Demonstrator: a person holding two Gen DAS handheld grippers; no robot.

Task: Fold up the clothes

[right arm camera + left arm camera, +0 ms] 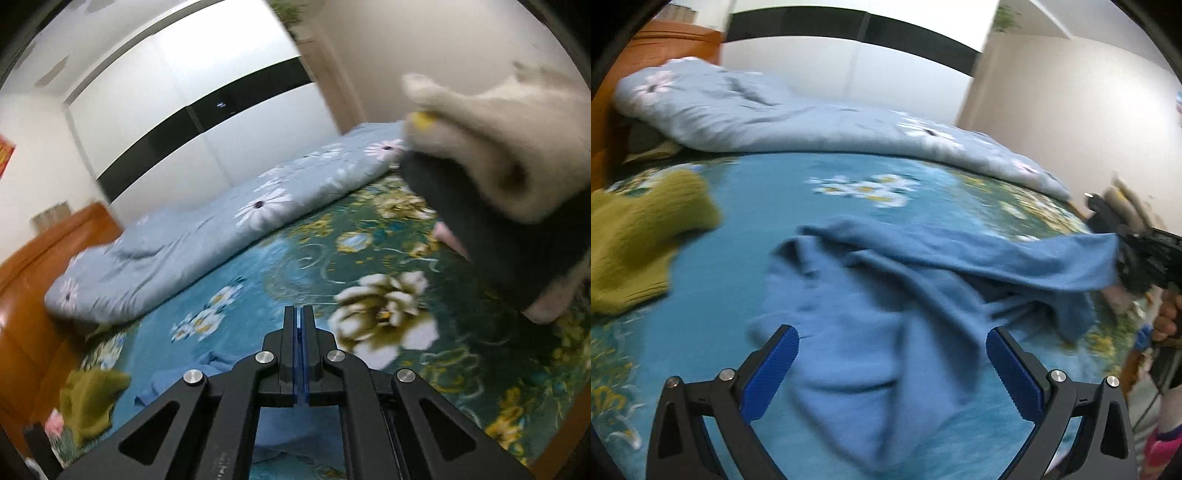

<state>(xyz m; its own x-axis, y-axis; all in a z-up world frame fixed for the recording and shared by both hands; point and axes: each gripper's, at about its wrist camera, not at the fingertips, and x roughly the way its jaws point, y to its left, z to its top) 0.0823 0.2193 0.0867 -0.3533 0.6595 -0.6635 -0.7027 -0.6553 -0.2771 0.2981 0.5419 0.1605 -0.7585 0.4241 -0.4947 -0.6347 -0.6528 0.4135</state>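
A blue garment [886, 317] lies crumpled on the floral bed sheet [746, 221]. My left gripper [892, 339] is open just above its near part, with the blue pads wide apart. My right gripper [1123, 254] is shut on the garment's far right corner and holds it stretched and lifted off the bed. In the right wrist view the right gripper [300, 314] has its jaws pressed together, and the blue garment [207, 369] trails below and to the left of it.
An olive-green knitted garment [642, 243] lies at the left; it also shows in the right wrist view [92, 398]. A light blue flowered duvet [775, 110] is bunched along the far side. A pile of beige and dark clothes [506, 192] stands at the right. A wooden headboard [33, 266] is at the left.
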